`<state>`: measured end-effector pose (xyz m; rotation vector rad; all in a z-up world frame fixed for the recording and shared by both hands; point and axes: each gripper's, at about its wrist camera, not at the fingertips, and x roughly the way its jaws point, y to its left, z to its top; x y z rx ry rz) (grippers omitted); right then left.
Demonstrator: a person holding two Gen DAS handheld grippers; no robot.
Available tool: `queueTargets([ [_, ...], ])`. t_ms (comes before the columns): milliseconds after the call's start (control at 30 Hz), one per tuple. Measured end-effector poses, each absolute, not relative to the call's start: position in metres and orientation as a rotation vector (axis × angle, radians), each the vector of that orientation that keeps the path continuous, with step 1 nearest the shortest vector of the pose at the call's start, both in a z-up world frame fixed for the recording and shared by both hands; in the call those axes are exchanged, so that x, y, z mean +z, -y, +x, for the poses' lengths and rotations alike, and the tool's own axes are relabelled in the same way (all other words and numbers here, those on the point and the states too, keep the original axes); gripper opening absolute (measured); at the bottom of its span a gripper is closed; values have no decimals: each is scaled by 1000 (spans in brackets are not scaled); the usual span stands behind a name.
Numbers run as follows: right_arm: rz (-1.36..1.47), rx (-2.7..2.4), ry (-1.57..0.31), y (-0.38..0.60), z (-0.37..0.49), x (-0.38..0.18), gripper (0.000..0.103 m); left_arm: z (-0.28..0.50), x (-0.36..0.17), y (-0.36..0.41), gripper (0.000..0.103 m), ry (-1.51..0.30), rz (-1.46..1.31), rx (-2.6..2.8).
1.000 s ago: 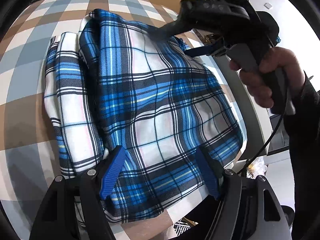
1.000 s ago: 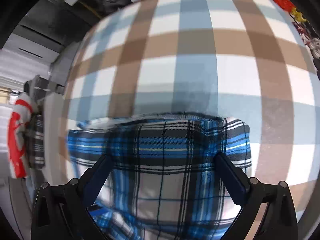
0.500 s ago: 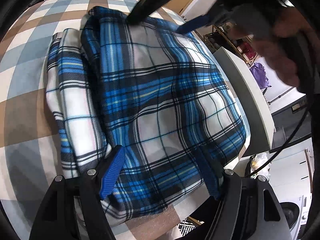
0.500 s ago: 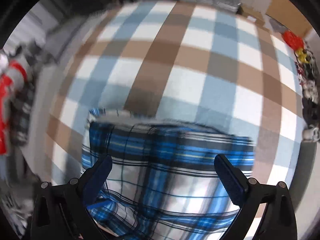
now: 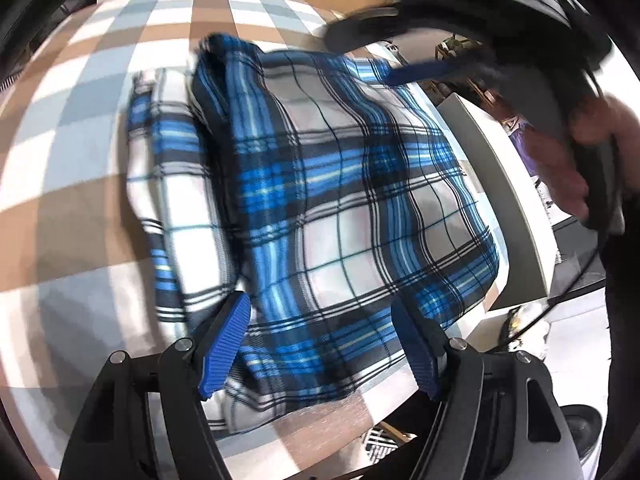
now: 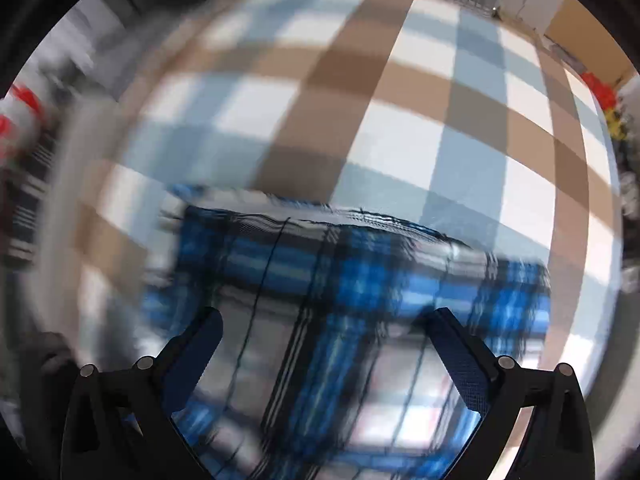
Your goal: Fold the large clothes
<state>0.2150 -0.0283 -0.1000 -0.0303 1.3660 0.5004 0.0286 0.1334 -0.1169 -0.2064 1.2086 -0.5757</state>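
A blue, white and black plaid garment (image 5: 340,200) lies folded in a block on the checked tablecloth (image 5: 72,208), near the table's right edge. My left gripper (image 5: 322,344) is open above its near edge, blue pads wide apart, holding nothing. My right gripper (image 6: 324,344) is open above the same garment (image 6: 320,300), which looks blurred from motion. The right gripper also shows in the left wrist view (image 5: 420,74), blurred, over the garment's far right corner, held by a hand.
The tablecloth (image 6: 400,140) spreads beyond the garment. A white ledge (image 5: 512,200) runs along the table's right edge. Red and yellow items (image 6: 604,100) sit at the far right edge, red and striped cloth (image 6: 20,128) at the left.
Both grippers have drawn back from the garment, so it looks smaller. The right gripper has swung and tilted, blurring its view. The garment has stayed flat on the table.
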Motion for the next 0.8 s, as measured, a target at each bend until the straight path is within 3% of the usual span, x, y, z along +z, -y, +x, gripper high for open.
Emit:
queueTargets([
  [167,144,529,-1178,121,177,-76,103,32,-93,-149,69,-1113,-193,-484],
  [333,289,493,-1202,172,165,-103,103,39,-100,-166,70,-1127,-311,-432],
  [400,358,500,-1220,185,161,-120,103,43,-105,-171,80,-1147,-341,-418],
  [800,451,638,-1249,168,157,-158,103,51,-123,-192,85,-1238,-577,-430],
])
